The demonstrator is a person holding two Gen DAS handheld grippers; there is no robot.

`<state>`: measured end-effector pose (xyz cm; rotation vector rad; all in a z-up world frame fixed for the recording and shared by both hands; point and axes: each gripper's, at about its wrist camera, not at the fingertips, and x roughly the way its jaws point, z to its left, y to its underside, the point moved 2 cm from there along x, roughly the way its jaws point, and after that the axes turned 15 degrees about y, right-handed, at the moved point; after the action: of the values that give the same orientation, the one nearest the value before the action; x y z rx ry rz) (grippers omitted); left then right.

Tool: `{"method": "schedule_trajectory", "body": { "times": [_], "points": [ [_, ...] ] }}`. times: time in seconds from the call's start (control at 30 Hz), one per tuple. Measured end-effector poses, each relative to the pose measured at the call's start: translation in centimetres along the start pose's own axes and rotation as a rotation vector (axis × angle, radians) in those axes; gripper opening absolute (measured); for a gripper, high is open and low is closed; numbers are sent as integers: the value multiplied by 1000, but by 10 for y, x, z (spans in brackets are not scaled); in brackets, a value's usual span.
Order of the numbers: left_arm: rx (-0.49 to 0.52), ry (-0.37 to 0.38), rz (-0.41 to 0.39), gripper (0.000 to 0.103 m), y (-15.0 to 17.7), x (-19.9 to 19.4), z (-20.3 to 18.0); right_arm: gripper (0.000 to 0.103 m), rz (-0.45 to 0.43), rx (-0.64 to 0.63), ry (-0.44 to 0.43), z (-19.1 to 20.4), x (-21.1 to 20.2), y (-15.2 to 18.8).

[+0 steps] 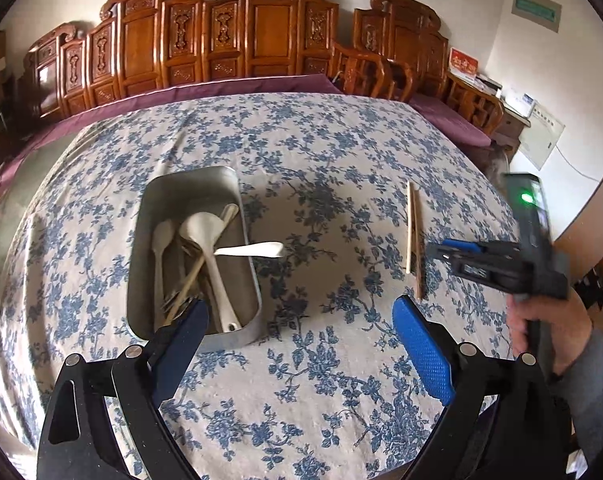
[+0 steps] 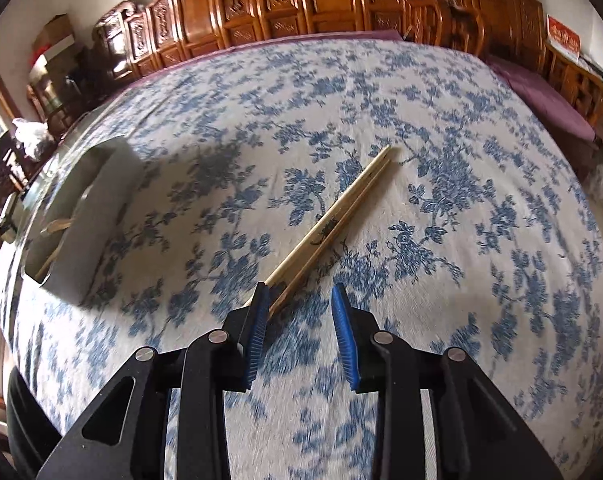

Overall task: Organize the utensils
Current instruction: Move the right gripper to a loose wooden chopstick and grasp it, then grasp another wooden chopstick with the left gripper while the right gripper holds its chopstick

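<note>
We see the bench [image 1: 321, 380] under a blue-floral cloth, carved wooden furniture [image 1: 221, 40] behind it at 12 o'clock. Metal tray [image 1: 189, 196] sits at 10 o'clock of the left wrist view centre, holding white spoons [image 1: 205, 240], forks and a chopstick; one white spoon [image 1: 257, 249] pokes out over its 3 o'clock rim. Chopstick pair [image 2: 341, 216] lies on the cloth, well apart from the tray. Left hand-held gripper [image 1: 297, 336] is spread wide, holding nothing, near the tray's 6 o'clock end. Right hand-held gripper [image 2: 299, 300] is partly open, empty, its left pad [image 2: 257, 328] just beside the chopsticks' near tips; contact we cannot tell.
</note>
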<state>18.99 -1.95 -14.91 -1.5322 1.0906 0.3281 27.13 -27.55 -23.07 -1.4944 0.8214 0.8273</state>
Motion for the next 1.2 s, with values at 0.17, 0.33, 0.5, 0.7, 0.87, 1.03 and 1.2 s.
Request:
{"method": "schedule_trajectory", "body": {
  "times": [0.17, 0.33, 0.5, 0.7, 0.87, 1.03, 1.2],
  "points": [
    [18, 9, 19, 90, -5, 17, -10, 32, 13, -11, 29, 4, 24, -9],
    [49, 25, 43, 90, -17, 45, -24, 30, -1, -108, 119, -1, 25, -11],
    [103, 64, 65, 90, -30, 78, -47, 21, 17, -104, 98, -36, 27, -11],
    [148, 97, 114, 90, -37, 113, -76, 6, 40, -120, 93, -71, 27, -6],
    [210, 95, 140, 90, -37, 137, -92, 6, 25, -116, 101, -90, 20, 8],
    [236, 83, 170, 90, -43, 162, -98, 6, 4, -105, 101, -104, 2, 29],
    [240, 71, 216, 73, -50, 192, -99, 6, -14, -93, 102, -120, -6, 38]
  ]
}}
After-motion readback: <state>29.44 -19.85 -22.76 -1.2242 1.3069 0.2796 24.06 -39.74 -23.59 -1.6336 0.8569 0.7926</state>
